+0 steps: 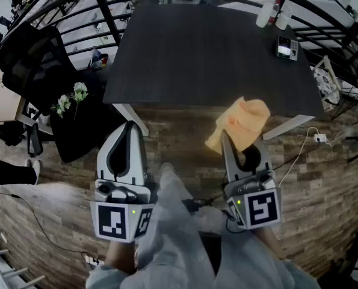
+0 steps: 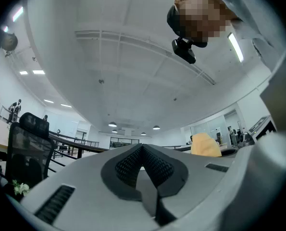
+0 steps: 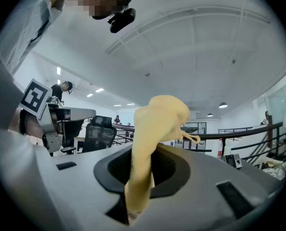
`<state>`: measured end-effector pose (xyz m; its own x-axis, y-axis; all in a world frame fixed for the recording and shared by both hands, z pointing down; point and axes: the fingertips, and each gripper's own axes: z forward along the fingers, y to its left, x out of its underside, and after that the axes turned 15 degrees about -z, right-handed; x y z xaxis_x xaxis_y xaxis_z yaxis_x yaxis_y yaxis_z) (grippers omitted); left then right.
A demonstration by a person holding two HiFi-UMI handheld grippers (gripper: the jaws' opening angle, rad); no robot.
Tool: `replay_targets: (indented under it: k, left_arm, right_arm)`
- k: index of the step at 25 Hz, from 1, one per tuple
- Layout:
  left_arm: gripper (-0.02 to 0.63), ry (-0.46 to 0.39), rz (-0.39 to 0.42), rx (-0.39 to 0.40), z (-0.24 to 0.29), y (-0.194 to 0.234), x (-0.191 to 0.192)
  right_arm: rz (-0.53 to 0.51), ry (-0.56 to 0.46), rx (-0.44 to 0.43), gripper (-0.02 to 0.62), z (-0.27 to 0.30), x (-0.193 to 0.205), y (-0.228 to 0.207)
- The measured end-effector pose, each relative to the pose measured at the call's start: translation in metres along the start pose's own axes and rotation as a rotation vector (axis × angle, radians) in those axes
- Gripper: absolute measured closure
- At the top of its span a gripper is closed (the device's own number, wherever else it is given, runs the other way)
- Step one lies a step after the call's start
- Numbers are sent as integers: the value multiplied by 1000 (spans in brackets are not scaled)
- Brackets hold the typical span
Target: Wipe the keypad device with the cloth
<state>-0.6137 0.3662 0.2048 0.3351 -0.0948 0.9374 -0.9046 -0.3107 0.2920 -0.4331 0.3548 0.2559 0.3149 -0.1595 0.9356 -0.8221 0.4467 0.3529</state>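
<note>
The keypad device (image 1: 286, 47) lies near the far right corner of the dark table (image 1: 185, 65); it shows small at the right in the right gripper view (image 3: 235, 160). My right gripper (image 1: 236, 138) is shut on the yellow cloth (image 1: 240, 124), which stands up out of its jaws (image 3: 155, 129), held short of the table's near edge. My left gripper (image 1: 128, 131) is shut with nothing in it, at the table's near left corner. From the left gripper view the cloth (image 2: 205, 145) shows off to the right.
Two white bottles (image 1: 274, 14) stand at the table's far right corner behind the keypad. A black office chair (image 1: 31, 65) and a dark stand with white flowers (image 1: 70, 99) are on the left. A railing (image 1: 82, 17) curves round the far side. Cables (image 1: 305, 146) lie on the floor.
</note>
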Motion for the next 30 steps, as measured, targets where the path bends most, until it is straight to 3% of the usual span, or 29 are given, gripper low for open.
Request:
replay_targets:
  k: [30]
  left_arm:
    - [594, 35, 0, 50, -5, -21, 6]
  right_arm:
    - [9, 12, 11, 525, -11, 2, 0]
